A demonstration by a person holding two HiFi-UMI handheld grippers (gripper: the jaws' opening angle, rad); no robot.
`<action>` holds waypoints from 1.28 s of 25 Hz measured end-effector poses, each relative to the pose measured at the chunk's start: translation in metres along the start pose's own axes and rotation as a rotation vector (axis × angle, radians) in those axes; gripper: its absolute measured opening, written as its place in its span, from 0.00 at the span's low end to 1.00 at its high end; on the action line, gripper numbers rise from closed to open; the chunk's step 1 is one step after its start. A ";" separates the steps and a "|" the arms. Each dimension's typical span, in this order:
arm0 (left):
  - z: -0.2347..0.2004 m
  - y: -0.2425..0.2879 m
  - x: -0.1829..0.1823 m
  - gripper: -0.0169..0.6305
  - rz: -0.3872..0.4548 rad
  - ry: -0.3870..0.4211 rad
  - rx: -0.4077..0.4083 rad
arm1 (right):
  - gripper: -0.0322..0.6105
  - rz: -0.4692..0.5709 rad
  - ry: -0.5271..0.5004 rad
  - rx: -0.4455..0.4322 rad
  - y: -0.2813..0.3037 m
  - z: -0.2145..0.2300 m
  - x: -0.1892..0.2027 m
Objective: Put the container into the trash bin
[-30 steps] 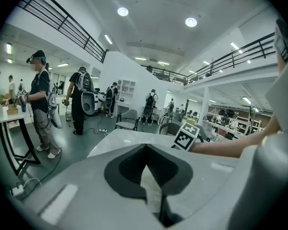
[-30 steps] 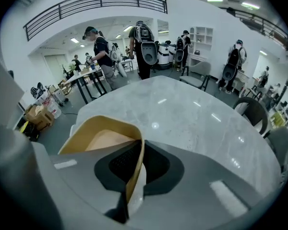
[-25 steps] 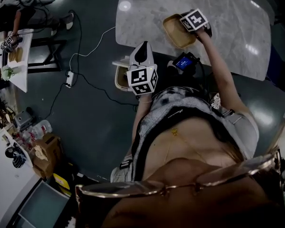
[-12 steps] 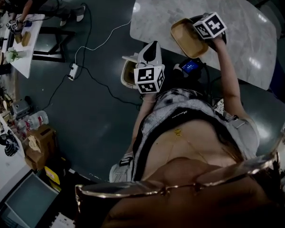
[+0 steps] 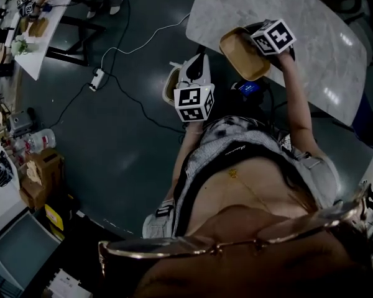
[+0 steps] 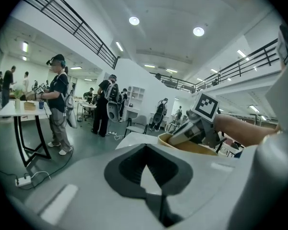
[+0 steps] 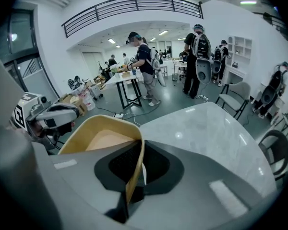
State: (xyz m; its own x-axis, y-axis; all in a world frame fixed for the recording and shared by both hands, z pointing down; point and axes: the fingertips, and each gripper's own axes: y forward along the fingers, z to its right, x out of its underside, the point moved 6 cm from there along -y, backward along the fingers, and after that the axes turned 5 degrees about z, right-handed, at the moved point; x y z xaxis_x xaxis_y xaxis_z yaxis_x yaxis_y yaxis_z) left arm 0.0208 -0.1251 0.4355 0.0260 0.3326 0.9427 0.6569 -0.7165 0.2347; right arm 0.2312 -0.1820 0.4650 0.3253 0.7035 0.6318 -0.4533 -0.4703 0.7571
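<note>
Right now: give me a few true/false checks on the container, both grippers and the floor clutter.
1. The right gripper is shut on the rim of the container. True.
2. The container rests flat on the marble table. False: it is held tilted in the air at the table's edge.
3. The left gripper also grips the container. False: its jaws are together with nothing between them, apart from the container.
4. Nothing shows inside the container. True, as far as the right gripper view shows its inside.
5. The power strip lies on the table. False: it lies on the floor, with its cables.
</note>
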 end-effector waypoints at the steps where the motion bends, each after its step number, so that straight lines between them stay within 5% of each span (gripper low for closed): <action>1: -0.006 -0.007 0.000 0.03 0.003 -0.004 -0.015 | 0.11 0.000 -0.013 -0.013 0.005 -0.009 -0.005; 19: -0.112 -0.154 0.020 0.03 0.022 -0.070 -0.295 | 0.11 -0.033 -0.195 -0.277 0.121 -0.197 -0.068; 32: -0.153 -0.195 0.047 0.03 0.017 -0.106 -0.408 | 0.11 -0.051 -0.220 -0.277 0.228 -0.240 -0.045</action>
State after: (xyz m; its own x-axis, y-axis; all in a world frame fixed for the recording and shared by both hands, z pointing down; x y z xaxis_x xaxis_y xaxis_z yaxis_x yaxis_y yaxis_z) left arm -0.2209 -0.0632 0.4705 0.1253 0.3645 0.9227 0.3043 -0.8994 0.3140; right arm -0.0860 -0.1935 0.5695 0.5106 0.5767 0.6377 -0.6300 -0.2539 0.7340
